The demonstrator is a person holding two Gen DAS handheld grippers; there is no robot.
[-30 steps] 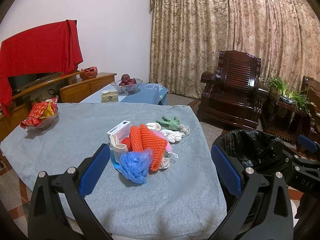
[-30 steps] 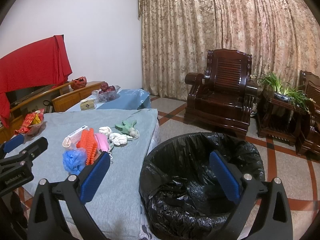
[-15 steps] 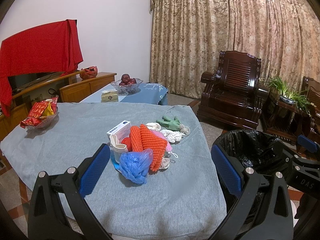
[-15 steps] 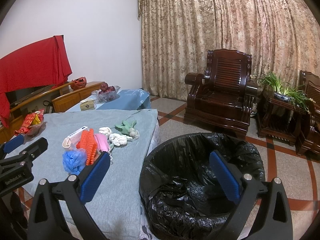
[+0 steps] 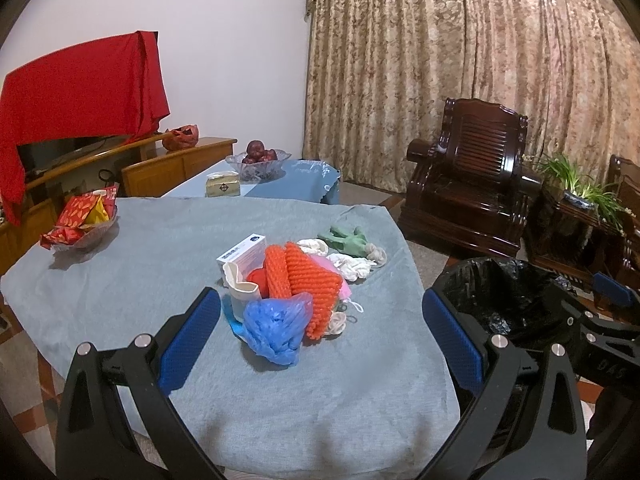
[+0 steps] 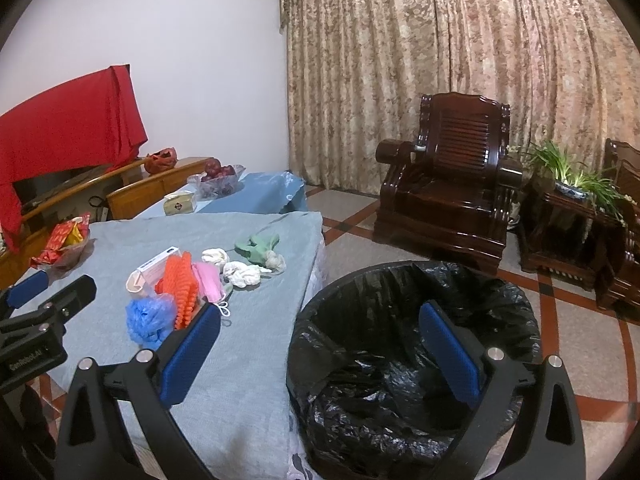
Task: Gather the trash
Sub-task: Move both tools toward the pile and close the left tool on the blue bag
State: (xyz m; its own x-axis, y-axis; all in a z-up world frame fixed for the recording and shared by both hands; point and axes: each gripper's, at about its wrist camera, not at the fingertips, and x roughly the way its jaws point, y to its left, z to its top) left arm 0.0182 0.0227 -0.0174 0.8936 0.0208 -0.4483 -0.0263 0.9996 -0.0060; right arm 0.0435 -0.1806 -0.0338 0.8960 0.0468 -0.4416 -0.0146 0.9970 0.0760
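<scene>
A pile of trash lies on the grey tablecloth (image 5: pixel 160 248): a blue plastic bag (image 5: pixel 276 326), orange foam nets (image 5: pixel 308 280), a white box (image 5: pixel 242 252), a pink mask (image 6: pixel 208 282), white tissue wads (image 5: pixel 350 266) and a green glove (image 5: pixel 346 240). A bin with a black liner (image 6: pixel 412 344) stands right of the table. My left gripper (image 5: pixel 320 344) is open and empty, hovering just in front of the pile. My right gripper (image 6: pixel 320 354) is open and empty above the bin's near rim.
A bowl of red snack packets (image 5: pixel 80 222) sits at the table's left. A low blue-covered table with a fruit bowl (image 5: pixel 258 160) stands behind. A dark wooden armchair (image 5: pixel 468 188) and a potted plant (image 5: pixel 576 188) are to the right.
</scene>
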